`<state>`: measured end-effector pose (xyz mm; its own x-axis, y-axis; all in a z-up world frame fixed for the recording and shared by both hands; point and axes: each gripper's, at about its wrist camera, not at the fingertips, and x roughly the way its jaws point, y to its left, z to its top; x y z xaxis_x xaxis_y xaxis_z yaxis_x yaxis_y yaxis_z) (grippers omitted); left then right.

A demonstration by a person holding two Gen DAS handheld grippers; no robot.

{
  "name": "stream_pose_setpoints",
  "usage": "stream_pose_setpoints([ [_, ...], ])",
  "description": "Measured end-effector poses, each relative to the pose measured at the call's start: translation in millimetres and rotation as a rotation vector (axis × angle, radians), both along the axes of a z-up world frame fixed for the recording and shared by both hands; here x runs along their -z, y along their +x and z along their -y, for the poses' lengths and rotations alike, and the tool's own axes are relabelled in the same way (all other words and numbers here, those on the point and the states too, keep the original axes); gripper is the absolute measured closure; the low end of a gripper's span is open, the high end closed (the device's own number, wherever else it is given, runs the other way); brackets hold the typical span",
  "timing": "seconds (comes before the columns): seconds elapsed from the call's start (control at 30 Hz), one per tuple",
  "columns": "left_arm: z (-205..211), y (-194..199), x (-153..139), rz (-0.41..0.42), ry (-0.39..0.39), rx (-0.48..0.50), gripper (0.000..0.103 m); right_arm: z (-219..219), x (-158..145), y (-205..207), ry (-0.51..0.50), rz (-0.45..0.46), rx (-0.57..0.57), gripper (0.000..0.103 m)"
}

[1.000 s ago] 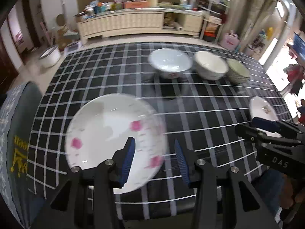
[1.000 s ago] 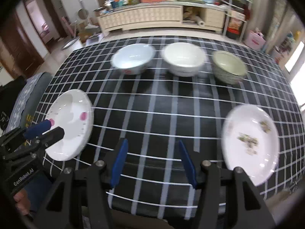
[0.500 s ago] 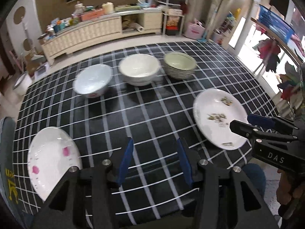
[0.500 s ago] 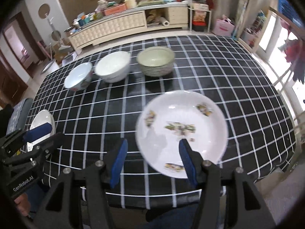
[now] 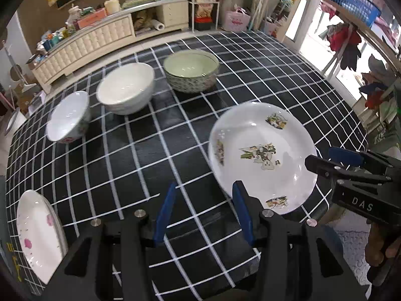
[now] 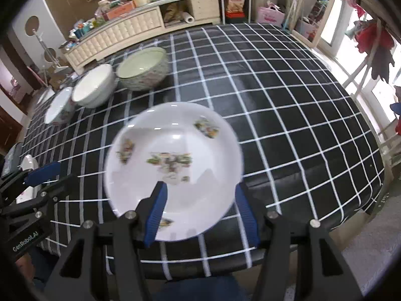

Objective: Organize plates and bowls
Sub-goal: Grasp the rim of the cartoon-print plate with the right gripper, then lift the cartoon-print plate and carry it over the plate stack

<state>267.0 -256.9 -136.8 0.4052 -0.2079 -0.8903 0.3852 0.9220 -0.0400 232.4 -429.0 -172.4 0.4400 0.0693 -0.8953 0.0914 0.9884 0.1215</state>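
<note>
Both cameras have swung to the right since a second ago: the pink-flowered plate (image 5: 40,233), which filled the left view then, now sits at that view's far left edge, and the green-patterned plate (image 6: 173,168) has come from the right side to directly in front of the right gripper (image 6: 199,210).

Taking that green-patterned plate as the landmark and reading left to right: farthest to its left, by the table's near left corner, lies the pink-flowered plate. Behind the landmark and to its left stand three bowls in a row: a small white bowl (image 5: 69,118), a plain white bowl (image 5: 125,91), then a green bowl (image 5: 191,70). The left gripper (image 5: 203,215) hovers just left of the landmark, jaws wide and empty, pointing at bare checked tablecloth (image 5: 140,155). The right gripper also stands wide and empty, its left finger over the plate's near part and its right finger just past the near right rim.

The right gripper seems the nearer one. The plate is round and lies flat, so the next move probably calls for a pinch on its near rim.
</note>
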Motion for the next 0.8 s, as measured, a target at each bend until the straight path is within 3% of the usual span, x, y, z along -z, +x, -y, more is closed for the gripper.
stream_pose_setpoints([
  [0.47, 33, 32, 55, -0.121, 0.018, 0.007, 0.058, 27, 36, 26, 0.039, -0.046, 0.001, 0.042],
  [0.77, 38, 42, 68, -0.124, 0.013, 0.006, 0.058, 27, 45, 35, 0.042, -0.026, -0.029, 0.043],
  [0.8, 38, 43, 69, -0.122, 0.016, 0.010, 0.058, 28, 45, 35, 0.041, -0.026, -0.029, 0.048],
])
